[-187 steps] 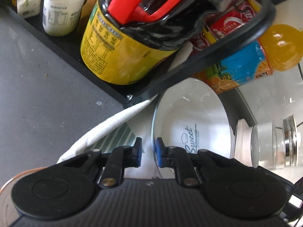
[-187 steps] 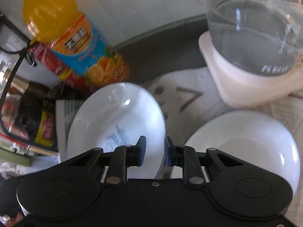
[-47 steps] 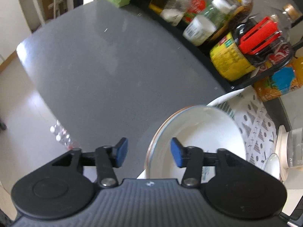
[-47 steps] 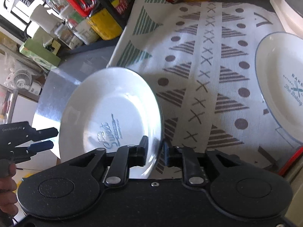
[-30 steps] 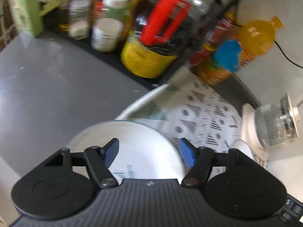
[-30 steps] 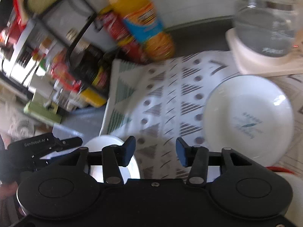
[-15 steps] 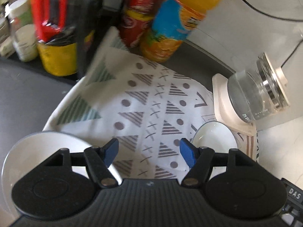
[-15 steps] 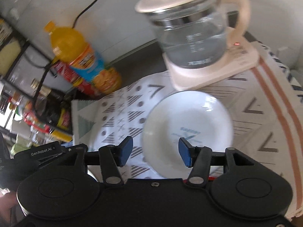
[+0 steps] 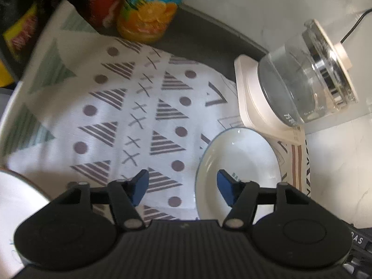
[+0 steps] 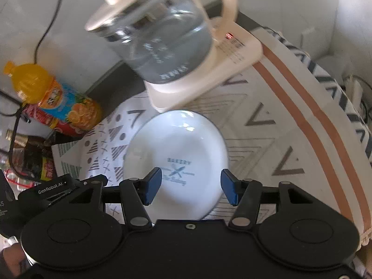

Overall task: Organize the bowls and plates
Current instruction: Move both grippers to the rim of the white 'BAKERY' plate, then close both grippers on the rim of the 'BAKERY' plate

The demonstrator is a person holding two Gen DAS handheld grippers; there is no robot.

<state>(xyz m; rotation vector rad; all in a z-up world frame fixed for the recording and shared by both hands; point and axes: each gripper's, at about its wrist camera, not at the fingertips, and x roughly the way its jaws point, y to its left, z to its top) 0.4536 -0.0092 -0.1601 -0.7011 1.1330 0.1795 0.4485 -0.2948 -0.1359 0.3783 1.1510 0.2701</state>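
Both grippers have swung off the "Sweet" plate I was carrying a moment ago and now face the second plate; neither holds anything.

Right gripper (image 10: 190, 187): jaws wide, hovering above the "Bakery" plate (image 10: 176, 160), blue pads flanking its near half without touching that I can make out. Left gripper (image 9: 182, 186): jaws wide too, right pad over the plate's (image 9: 239, 160) near rim, left pad over bare cloth.

Plate lies flat on the patterned cloth (image 9: 130, 116), just beside the kettle base. At far left edge of the left view, another white plate (image 9: 16, 200) shows partly, near the cloth's corner.

Beyond the plate: glass kettle (image 10: 162, 46) on its cream base (image 10: 223, 69), a small red display lit. Farther left, orange juice bottle (image 10: 53, 93) and a red-labelled bottle (image 9: 104, 2) stand at the cloth's far edge against the wall. Striped runner (image 10: 313, 121) lies under the kettle side of the desk.
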